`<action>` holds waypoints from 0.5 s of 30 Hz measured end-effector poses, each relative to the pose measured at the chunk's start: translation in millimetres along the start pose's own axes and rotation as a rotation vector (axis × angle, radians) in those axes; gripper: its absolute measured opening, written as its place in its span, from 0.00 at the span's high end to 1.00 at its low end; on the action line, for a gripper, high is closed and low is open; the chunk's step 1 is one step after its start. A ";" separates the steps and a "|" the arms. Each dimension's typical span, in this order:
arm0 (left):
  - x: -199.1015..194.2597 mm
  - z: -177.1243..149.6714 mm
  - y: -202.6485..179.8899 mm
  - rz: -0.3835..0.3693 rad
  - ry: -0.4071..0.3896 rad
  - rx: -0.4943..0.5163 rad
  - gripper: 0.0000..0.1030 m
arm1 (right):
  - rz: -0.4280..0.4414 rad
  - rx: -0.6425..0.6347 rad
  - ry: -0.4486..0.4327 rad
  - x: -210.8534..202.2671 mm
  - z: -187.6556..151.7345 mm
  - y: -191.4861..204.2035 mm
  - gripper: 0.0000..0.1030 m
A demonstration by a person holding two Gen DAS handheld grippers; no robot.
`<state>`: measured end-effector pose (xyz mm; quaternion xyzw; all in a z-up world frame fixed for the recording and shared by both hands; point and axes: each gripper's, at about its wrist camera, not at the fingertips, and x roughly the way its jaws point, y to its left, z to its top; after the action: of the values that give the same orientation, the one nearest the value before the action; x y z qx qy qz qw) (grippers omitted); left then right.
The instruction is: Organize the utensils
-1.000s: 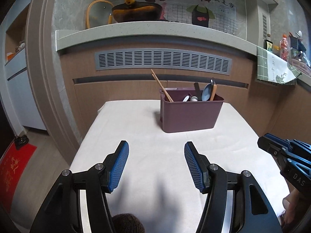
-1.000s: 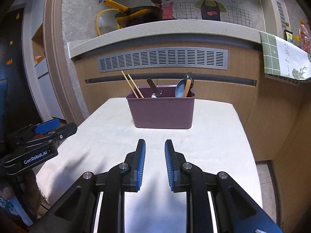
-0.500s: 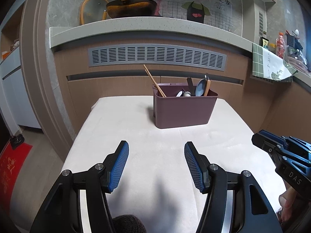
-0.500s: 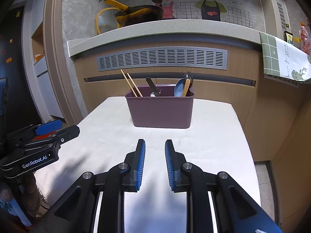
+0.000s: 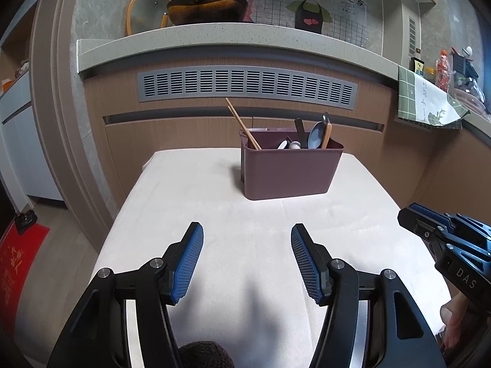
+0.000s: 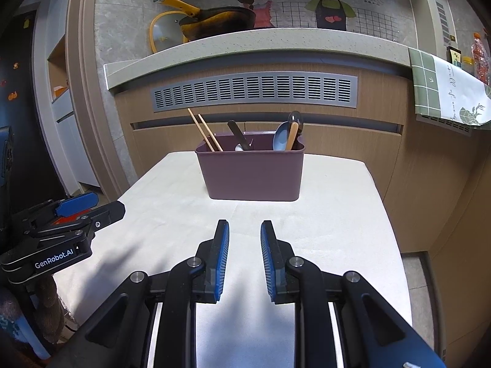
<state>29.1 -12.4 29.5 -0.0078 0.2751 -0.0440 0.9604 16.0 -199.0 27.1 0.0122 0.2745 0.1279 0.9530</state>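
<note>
Cloth-covered table [image 5: 190,190], smooth rounded plastic caddy [image 5: 290,171].

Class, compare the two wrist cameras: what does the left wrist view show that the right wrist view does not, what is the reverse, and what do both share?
Only the left wrist view shows the red floor mat at lower left and the right tool from the side.

Only the right wrist view shows the dark fridge door with magnets and the left tool from the side.

Both show the purple plastic utensil bin holding wooden chopsticks and a blue spoon, the white-covered table, and the yellow-handled pan.
</note>
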 end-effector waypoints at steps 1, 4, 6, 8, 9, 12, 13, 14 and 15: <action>-0.1 0.1 0.1 0.001 0.000 -0.001 0.42 | -0.001 -0.001 -0.001 -0.1 -0.1 0.1 0.81; 0.4 -0.4 0.3 0.002 0.001 -0.003 0.42 | -0.002 -0.002 -0.002 -0.4 -0.3 0.1 0.81; 0.4 -0.8 0.2 0.003 0.001 -0.003 0.42 | -0.004 -0.001 -0.001 -0.2 -0.1 0.4 0.81; 0.8 -1.0 0.1 0.001 0.003 -0.003 0.42 | -0.003 0.000 0.000 0.3 -0.1 -0.1 0.81; 0.7 -1.0 0.2 0.001 0.003 -0.003 0.42 | -0.003 0.001 0.001 0.5 -0.1 -0.1 0.81; 1.4 -1.8 0.0 -0.001 0.007 -0.002 0.42 | -0.002 0.002 0.004 0.8 -0.1 -0.6 0.81; 1.6 -2.2 -0.2 -0.001 0.008 -0.001 0.42 | -0.002 0.002 0.005 0.9 0.1 -0.9 0.81; 1.5 -2.4 -0.4 -0.001 0.009 0.000 0.42 | -0.003 0.002 0.005 0.8 0.0 -0.9 0.81; 2.1 -2.5 -0.4 -0.002 0.010 0.001 0.42 | -0.003 0.001 0.004 0.6 0.0 -1.2 0.81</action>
<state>29.5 -13.0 26.2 -0.0074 0.2800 -0.0449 0.9589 16.9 -200.1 26.6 0.0122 0.2767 0.1264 0.9525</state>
